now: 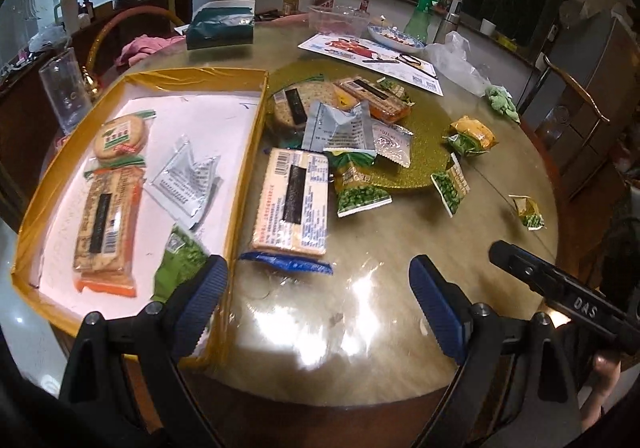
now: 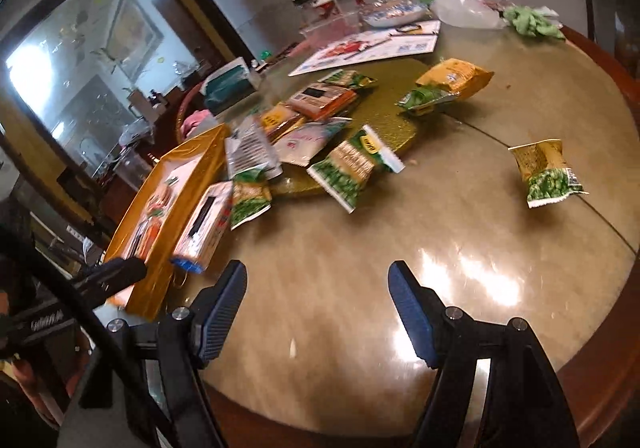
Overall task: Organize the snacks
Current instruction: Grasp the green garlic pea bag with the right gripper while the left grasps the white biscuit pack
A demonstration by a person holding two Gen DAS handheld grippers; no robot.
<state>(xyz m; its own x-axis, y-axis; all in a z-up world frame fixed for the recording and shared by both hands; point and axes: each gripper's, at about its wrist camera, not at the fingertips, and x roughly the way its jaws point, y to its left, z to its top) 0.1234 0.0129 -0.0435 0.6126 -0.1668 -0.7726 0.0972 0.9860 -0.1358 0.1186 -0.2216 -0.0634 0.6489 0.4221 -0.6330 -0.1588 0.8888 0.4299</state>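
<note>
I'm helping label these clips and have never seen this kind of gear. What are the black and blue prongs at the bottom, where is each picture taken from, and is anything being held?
There is no robot here: a person holds a pair of handheld tongs in each hand, each carrying a wide-angle camera looking along its prongs. One picture comes from the left tongs, the other from the right tongs. Both are open and hold nothing. They hover over a round table strewn with snack packets. A gold box on the left already contains a few, including a round cracker pack. A large cracker pack lies just outside it, and a green pea packet sits alone further right.
</note>
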